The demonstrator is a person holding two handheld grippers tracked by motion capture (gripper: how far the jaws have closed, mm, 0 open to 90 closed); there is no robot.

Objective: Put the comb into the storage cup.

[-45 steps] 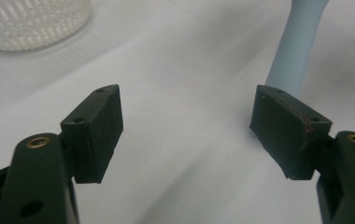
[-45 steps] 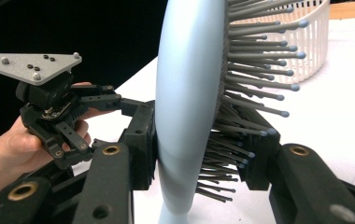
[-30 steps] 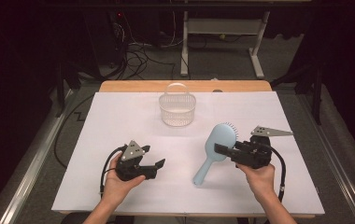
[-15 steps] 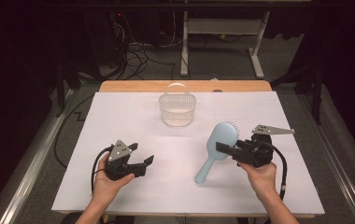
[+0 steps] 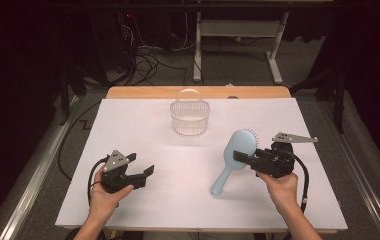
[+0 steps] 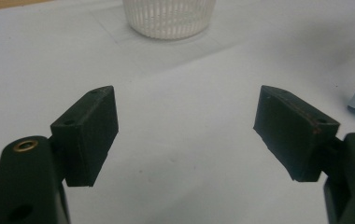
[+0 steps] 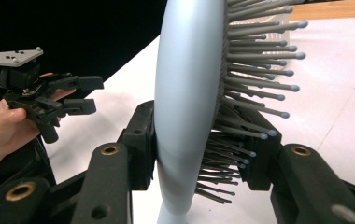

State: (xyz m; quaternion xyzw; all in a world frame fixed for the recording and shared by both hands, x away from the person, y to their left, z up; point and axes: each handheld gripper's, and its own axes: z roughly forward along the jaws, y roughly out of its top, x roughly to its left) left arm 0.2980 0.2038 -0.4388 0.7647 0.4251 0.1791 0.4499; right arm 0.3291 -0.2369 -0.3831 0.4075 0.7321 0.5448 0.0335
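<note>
High view, near edge to far. At about 7 o'clock on the white sheet, the person's left hand holds the left gripper, its jaws spread wide with nothing between them; in the left gripper view the two pads stand well apart over bare sheet. At about 4 o'clock the right hand holds the right gripper, clenched on the pale blue hairbrush where the head narrows toward the handle. In the right gripper view one pad presses the smooth back of the brush and the other sits among the bristles — a firm grasp. The brush lies just right of the sheet's centre, head toward 1 o'clock, handle end toward 7 o'clock and close to the sheet; whether it touches cannot be told. Farther off, near 12 o'clock, a small white slatted basket with an upright handle stands alone — well apart from both grippers. Beyond it runs the wooden table edge.
</note>
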